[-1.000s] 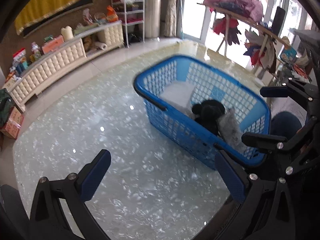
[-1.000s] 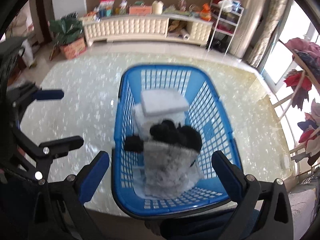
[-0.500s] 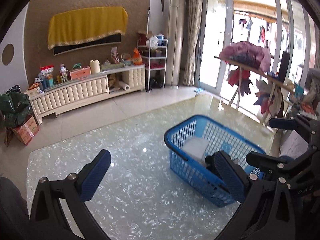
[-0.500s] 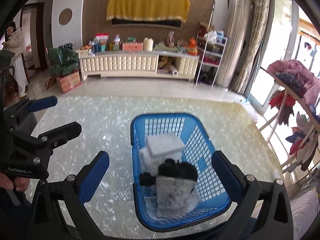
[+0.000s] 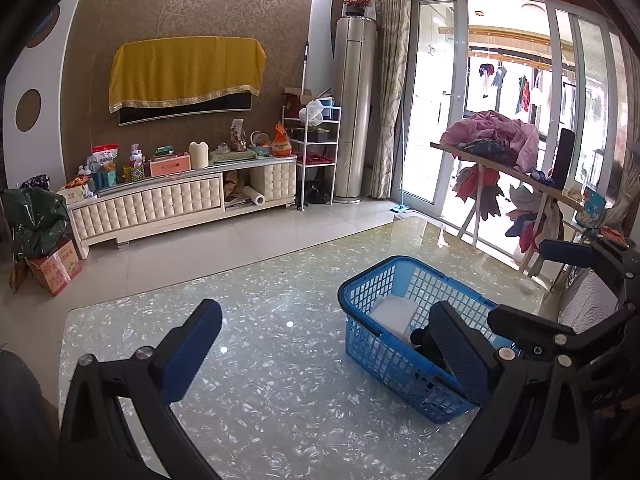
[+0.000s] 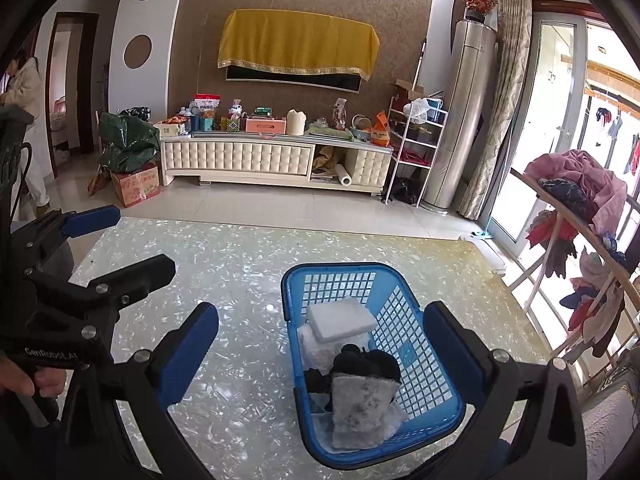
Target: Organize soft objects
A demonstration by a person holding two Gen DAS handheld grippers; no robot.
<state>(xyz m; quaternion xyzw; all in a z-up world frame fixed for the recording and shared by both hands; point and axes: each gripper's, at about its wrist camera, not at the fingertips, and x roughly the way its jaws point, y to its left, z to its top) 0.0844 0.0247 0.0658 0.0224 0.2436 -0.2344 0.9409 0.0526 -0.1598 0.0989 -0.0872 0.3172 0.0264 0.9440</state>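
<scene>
Marbled tabletop (image 6: 248,272) is seen from higher than 1 second ago: both tongs, left gripper (image 5: 324,352) and right gripper (image 6: 320,356), were raised, wide and empty. Soft items (image 6: 360,392) lie in the basket (image 6: 408,348) below the right gripper; sorting is judged complete.

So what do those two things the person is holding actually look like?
Each tool is a black plastic frame with silver screws, ending in two long fingers faced with blue ribbed pads. The left tool carries white lettering on its body, GenRobot.AI as far as I can read, and the right tool shows the letters DAS. No cables or sleeves are clearly visible.
</scene>
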